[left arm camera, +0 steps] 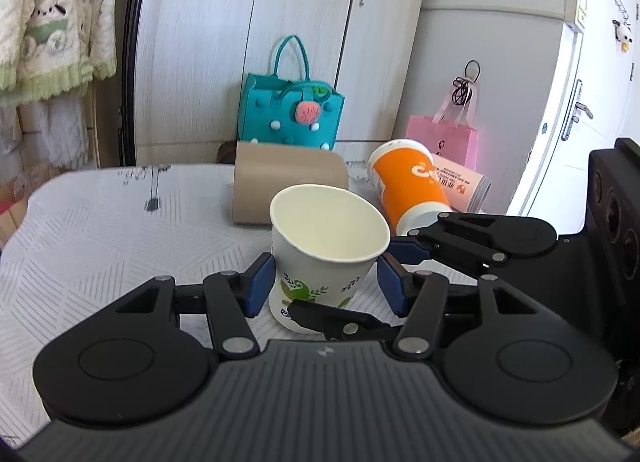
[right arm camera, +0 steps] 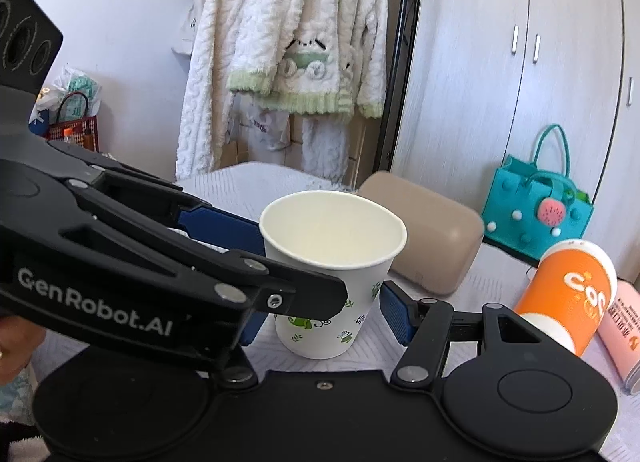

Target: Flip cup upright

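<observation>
The paper cup [left arm camera: 326, 258] stands upright, nothing inside — both claws released, left claw [left arm camera: 326, 282] and right claw [right arm camera: 320, 312] straddling it.

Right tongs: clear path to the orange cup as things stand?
Probably not directly. The right tongs straddle the white paper cup, open, with the left tongs crossed there too. The orange cup lies off to the right; backing off first should free the way.

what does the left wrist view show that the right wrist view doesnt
Only the left wrist view shows the pink bag and the white door. Only the right wrist view shows the hanging robe and a red basket. Both show the upright paper cup between open claws, the orange cup lying on its side, the beige box and the teal bag.
</observation>
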A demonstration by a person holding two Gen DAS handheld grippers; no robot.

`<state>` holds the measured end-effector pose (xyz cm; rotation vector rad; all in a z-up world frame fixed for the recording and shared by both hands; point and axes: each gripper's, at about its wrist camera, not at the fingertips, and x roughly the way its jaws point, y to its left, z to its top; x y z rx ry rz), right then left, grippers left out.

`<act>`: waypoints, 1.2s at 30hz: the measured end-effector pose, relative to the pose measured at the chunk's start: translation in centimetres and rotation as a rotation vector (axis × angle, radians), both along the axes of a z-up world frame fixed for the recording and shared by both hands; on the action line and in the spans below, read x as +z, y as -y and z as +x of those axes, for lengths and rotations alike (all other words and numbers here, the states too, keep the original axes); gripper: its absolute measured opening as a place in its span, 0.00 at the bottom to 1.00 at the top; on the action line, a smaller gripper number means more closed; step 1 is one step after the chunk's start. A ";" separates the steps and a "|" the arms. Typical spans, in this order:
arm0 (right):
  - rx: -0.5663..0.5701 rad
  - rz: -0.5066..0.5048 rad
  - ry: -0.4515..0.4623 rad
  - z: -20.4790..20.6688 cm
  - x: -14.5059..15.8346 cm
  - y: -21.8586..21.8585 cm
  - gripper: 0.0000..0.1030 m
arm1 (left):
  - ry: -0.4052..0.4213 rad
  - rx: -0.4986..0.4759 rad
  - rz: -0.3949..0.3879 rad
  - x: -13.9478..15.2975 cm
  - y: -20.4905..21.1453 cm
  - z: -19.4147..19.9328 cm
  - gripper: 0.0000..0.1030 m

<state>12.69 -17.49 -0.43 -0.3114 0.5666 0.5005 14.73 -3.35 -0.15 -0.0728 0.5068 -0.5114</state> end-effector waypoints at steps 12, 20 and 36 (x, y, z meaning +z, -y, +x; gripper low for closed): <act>0.000 -0.015 -0.024 -0.9 0.2 0.7 0.74 | -0.061 0.030 -0.025 -0.3 -1.0 -0.3 0.71; -0.080 0.036 -0.001 -4.1 1.3 3.0 0.74 | -0.051 0.083 -0.004 1.1 -2.4 -3.4 0.78; -0.242 0.092 0.144 -11.5 6.6 4.1 0.82 | 0.041 0.174 0.072 5.4 -3.2 -11.1 0.86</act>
